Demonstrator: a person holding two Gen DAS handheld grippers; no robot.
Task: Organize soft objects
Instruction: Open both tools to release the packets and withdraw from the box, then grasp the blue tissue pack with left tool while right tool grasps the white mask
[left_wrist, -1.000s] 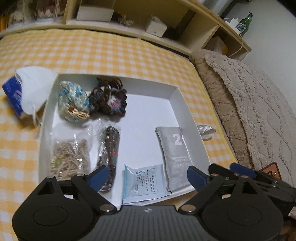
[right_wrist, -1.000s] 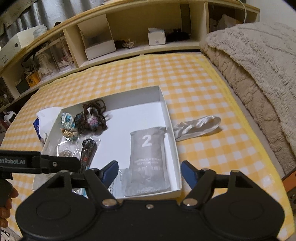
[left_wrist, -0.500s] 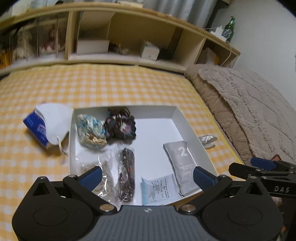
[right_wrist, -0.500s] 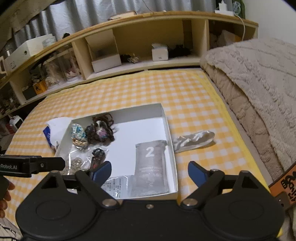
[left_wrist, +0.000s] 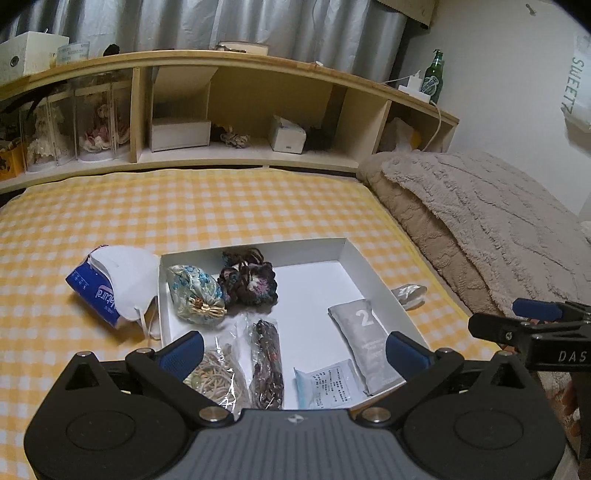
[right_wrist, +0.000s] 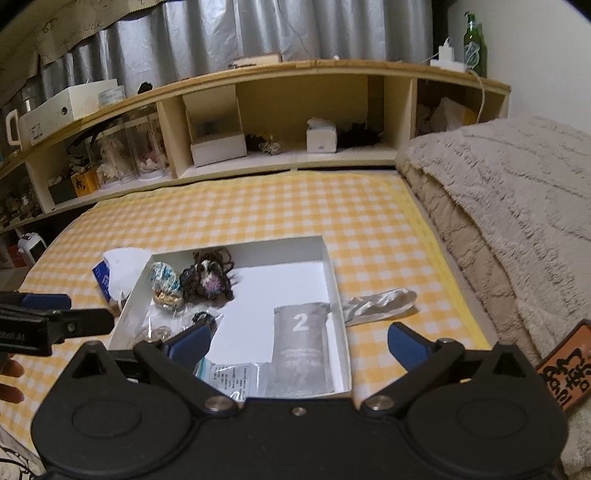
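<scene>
Both tongs spread wide, empty, left tongs (left_wrist: 293, 349), right tongs (right_wrist: 299, 341), above white box (left_wrist: 354, 254).

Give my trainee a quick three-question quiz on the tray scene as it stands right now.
1. True or false: the grey pouch marked 2 lies inside the shallow white cardboard tray.
2. Which soft item lies on the yellow checked cloth right of the tray?
A. crumpled silver-grey wrapper
B. white face mask
C. dark crocheted scrunchie
3. Fill in: the left gripper and right gripper hold ____.

Key: 1 true; 2 A; 3 nothing, both open.
</scene>
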